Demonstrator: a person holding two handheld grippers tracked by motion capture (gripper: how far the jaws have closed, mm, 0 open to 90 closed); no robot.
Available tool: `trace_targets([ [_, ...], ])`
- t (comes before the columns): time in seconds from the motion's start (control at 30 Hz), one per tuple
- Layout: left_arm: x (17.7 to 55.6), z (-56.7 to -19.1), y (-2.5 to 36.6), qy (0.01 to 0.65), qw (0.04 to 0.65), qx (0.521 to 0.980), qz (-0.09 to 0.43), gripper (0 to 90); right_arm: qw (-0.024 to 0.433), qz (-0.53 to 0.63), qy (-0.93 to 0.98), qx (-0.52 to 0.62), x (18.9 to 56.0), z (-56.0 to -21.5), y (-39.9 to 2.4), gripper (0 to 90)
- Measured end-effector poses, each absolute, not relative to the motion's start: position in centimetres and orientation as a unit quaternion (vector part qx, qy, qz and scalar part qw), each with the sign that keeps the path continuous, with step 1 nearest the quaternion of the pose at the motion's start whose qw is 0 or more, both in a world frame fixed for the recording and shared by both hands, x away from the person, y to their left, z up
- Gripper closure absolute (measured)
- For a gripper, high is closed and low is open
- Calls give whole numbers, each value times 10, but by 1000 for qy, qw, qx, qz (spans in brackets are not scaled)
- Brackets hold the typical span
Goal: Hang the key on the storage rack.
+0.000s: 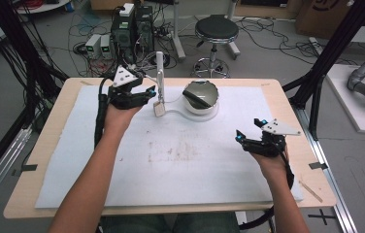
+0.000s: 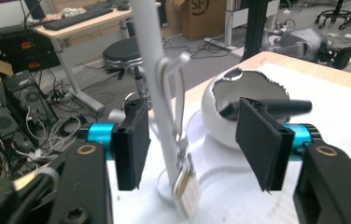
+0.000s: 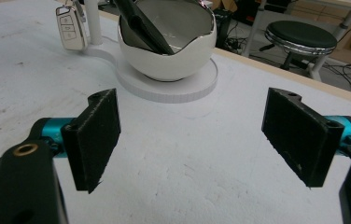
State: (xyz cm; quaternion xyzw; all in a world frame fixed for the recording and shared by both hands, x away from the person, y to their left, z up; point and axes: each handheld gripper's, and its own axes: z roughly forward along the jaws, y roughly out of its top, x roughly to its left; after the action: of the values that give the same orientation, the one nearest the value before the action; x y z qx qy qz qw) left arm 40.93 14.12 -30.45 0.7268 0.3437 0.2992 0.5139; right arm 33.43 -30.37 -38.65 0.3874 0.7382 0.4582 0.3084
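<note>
Hanging from a loop on the slim white upright post [image 2: 152, 74] of a white stand, a silver car key fob [image 2: 186, 190] is seen at the far middle of the table, just beside the glossy white egg-shaped bowl [image 1: 200, 98] on the stand's round base. The left gripper [image 2: 190, 140] is held close to the post, its jaws parted on either side of post and fob, with no pad pressed against either. In the high view this gripper [image 1: 150, 92] is seen just left of the fob [image 1: 158, 108]. A dark flat object [image 3: 143, 25] is propped inside the bowl. The right gripper [image 1: 248, 130] is held low over the white padded mat [image 1: 185, 160] at the table's right side, well apart from the stand, its jaws spread wide with nothing between them.
</note>
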Motion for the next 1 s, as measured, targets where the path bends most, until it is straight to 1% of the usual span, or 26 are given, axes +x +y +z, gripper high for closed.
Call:
trace_targets([
  [0.1, 400, -308, 156, 354, 517, 724, 287, 391, 308, 457, 738, 389, 333, -386, -303, 200],
  [0.2, 390, -310, 170, 350, 527, 720, 286, 379, 310, 457, 738, 388, 333, -386, -303, 199],
  [0.33, 377, -314, 189, 351, 531, 719, 278, 327, 310, 457, 738, 389, 333, -386, -304, 200],
  [0.57, 359, -337, 213, 350, 534, 724, 262, 308, 310, 456, 738, 389, 332, -387, -305, 199],
  [0.67, 353, -349, 216, 347, 536, 725, 258, 292, 310, 455, 739, 388, 332, -387, -304, 200],
  [0.9, 341, -387, 212, 329, 547, 738, 219, 259, 308, 449, 742, 390, 333, -391, -304, 200],
  [1.0, 340, -397, 210, 337, 532, 751, 196, 256, 306, 446, 745, 391, 332, -392, -304, 199],
])
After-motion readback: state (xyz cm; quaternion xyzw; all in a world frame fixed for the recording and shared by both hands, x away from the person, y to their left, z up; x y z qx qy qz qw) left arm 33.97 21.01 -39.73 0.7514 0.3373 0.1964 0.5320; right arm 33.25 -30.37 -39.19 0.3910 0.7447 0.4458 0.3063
